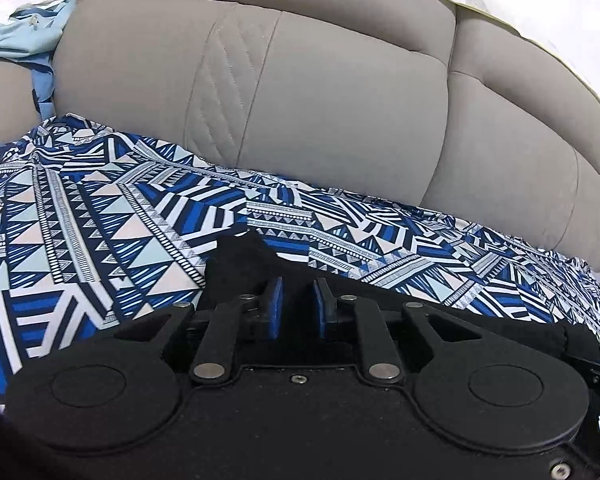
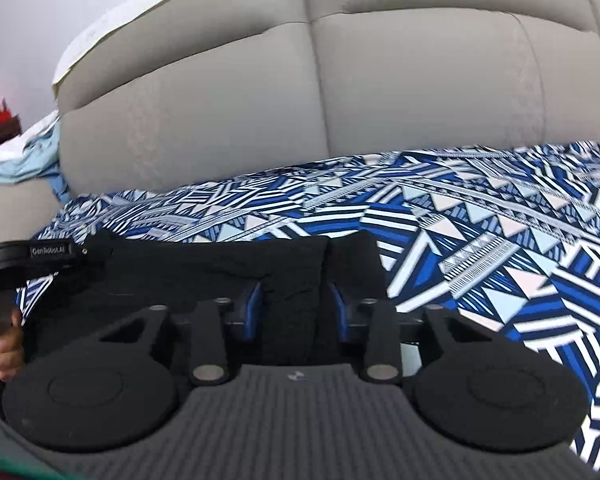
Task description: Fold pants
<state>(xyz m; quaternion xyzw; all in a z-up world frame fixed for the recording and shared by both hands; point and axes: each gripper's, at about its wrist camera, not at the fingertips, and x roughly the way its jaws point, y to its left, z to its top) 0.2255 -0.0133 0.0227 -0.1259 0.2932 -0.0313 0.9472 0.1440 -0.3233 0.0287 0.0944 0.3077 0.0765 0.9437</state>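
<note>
Black pants [image 2: 220, 268] lie on a blue and white patterned sheet [image 2: 480, 232] in front of a grey sofa back. In the left wrist view a corner of the black pants [image 1: 240, 256] sits under and ahead of my left gripper [image 1: 298, 300], whose blue pads [image 1: 275, 304] stand a little apart with black cloth between them. In the right wrist view my right gripper [image 2: 296, 308] straddles a fold of the pants, its blue pads [image 2: 254, 312] wide apart. The left gripper [image 2: 28, 256] and the hand holding it show at the far left of that view.
The grey padded sofa back [image 1: 300, 92] rises right behind the sheet [image 1: 100, 208]. Light blue and white clothes [image 1: 24, 32] are heaped at the far left on the sofa arm. A white wall [image 2: 40, 12] is behind.
</note>
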